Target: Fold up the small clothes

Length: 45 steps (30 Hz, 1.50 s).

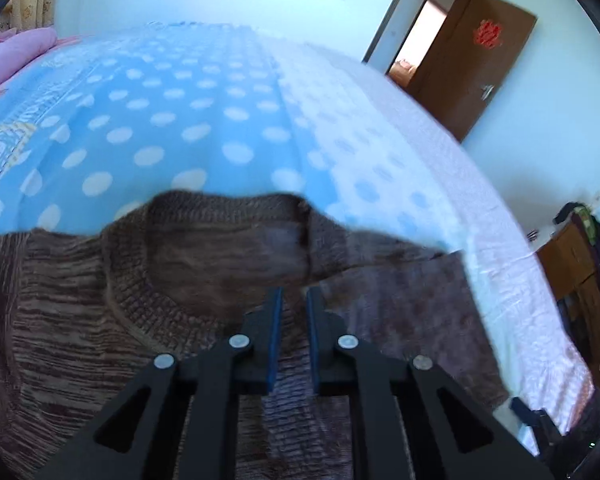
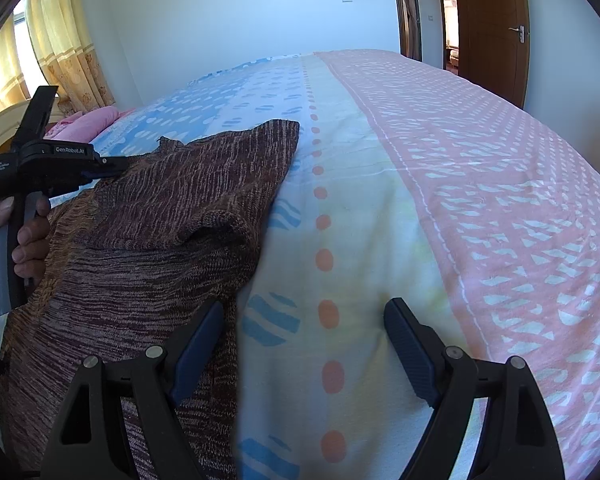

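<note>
A brown knitted sweater [image 1: 80, 300] lies on the bed, its ribbed collar [image 1: 140, 280] facing away from me. My left gripper [image 1: 296, 294] sits at the collar's right side with its blue pads close together and knit fabric pinched between them. In the right wrist view the same sweater [image 2: 172, 200] is at the left, one part folded over the body. A hand [image 2: 24, 240] holds the left gripper [image 2: 118, 164] at the sweater's far edge. My right gripper [image 2: 306, 306] stands wide open, its left finger over the sweater's right edge and its right finger over bare sheet, nothing between them.
The bed cover [image 1: 180, 120] is blue with white dots, and pink-patterned [image 2: 460, 160] toward the right. A pink pillow [image 2: 88, 124] lies at the head end. A brown door [image 2: 492, 20] stands open beyond the bed, curtains [image 2: 60, 40] hang at left, and wooden furniture [image 1: 580, 280] flanks the bed.
</note>
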Each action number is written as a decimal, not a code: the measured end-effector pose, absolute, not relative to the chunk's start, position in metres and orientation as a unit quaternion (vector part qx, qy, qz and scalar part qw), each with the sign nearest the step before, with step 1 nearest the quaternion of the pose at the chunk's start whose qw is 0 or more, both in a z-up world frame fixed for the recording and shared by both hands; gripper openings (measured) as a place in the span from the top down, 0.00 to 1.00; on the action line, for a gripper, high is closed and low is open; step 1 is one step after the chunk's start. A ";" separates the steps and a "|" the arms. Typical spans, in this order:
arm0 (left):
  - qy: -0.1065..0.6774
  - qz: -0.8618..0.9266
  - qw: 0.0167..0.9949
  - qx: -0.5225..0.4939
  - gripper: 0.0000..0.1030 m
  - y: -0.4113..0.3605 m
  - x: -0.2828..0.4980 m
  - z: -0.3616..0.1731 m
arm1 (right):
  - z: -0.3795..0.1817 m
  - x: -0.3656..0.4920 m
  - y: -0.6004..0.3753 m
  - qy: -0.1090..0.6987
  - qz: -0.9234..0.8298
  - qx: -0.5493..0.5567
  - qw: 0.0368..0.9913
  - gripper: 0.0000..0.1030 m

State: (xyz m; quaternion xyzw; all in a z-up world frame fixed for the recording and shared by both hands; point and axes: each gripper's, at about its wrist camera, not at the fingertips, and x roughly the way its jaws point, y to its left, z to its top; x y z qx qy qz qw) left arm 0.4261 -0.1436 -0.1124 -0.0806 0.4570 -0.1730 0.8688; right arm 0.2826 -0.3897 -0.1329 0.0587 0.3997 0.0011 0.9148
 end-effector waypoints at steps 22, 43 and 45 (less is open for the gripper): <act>0.431 -0.150 0.890 -0.025 0.96 -0.148 0.445 -0.100 | -0.132 0.282 -0.388 0.400 -0.002 0.053 0.915 0.19; 0.446 -0.074 0.892 0.025 0.33 -0.054 0.364 -0.098 | -0.096 0.337 -0.336 0.385 0.126 0.075 0.911 0.19; 0.436 -0.051 0.898 0.027 0.28 -0.026 0.358 -0.095 | -0.115 0.355 -0.331 0.420 0.128 0.068 0.896 0.19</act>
